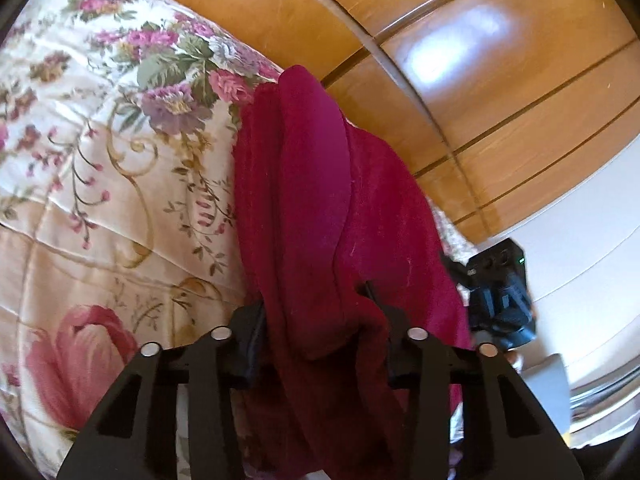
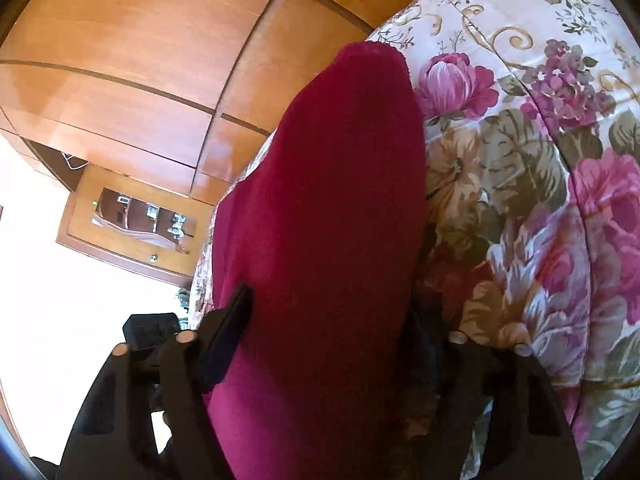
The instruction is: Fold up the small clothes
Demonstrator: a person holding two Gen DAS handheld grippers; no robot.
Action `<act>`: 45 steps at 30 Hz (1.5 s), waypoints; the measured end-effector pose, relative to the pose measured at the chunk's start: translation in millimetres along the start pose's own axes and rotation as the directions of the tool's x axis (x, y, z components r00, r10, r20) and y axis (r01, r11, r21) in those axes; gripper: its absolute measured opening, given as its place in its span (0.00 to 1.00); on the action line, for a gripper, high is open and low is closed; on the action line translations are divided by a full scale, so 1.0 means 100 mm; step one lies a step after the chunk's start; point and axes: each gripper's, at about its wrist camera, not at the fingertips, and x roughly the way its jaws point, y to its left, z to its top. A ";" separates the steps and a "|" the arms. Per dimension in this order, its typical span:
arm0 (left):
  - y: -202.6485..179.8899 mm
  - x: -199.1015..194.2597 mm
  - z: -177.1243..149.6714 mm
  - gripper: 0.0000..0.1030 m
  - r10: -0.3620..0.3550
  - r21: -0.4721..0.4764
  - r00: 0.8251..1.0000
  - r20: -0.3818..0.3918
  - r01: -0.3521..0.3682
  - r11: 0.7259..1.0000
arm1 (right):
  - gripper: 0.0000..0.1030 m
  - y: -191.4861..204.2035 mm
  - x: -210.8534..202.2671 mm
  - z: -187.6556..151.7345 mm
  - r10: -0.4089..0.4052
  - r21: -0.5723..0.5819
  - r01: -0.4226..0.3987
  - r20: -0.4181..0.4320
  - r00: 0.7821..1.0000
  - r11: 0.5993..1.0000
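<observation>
A dark red garment [image 1: 320, 208] hangs bunched in long folds over the floral bedspread [image 1: 100, 160]. My left gripper [image 1: 316, 320] is shut on the garment, which drapes over and between its black fingers [image 1: 250, 320]. In the right wrist view the same red garment [image 2: 328, 220] fills the middle. My right gripper [image 2: 324, 320] is shut on it; the cloth covers the right finger and only the left finger [image 2: 236, 304] shows. The right gripper's body [image 1: 500, 292] also shows at the right of the left wrist view.
A wooden wardrobe [image 1: 460, 60] with dark grooves stands behind the bed. A wooden nightstand [image 2: 132, 228] with small items stands beside the bed, near a bright white wall [image 2: 48, 288]. The floral bedspread [image 2: 540, 180] spreads to the right.
</observation>
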 end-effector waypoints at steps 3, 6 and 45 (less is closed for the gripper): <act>-0.11 0.02 0.00 0.33 -0.010 0.007 1.000 -0.002 0.010 1.000 | 0.37 0.17 -0.18 -0.08 -0.017 -0.071 0.019 0.035 0.999 0.997; -0.41 0.09 0.00 0.31 -0.011 0.080 1.000 -0.018 0.012 0.997 | 0.35 0.31 -0.47 -0.16 -0.030 -0.118 0.041 0.096 0.995 0.992; -2.79 2.60 -0.53 0.60 0.321 0.597 0.941 -0.109 -0.196 0.778 | 0.44 -0.51 -2.35 -0.91 -0.784 0.131 0.819 0.404 0.470 0.559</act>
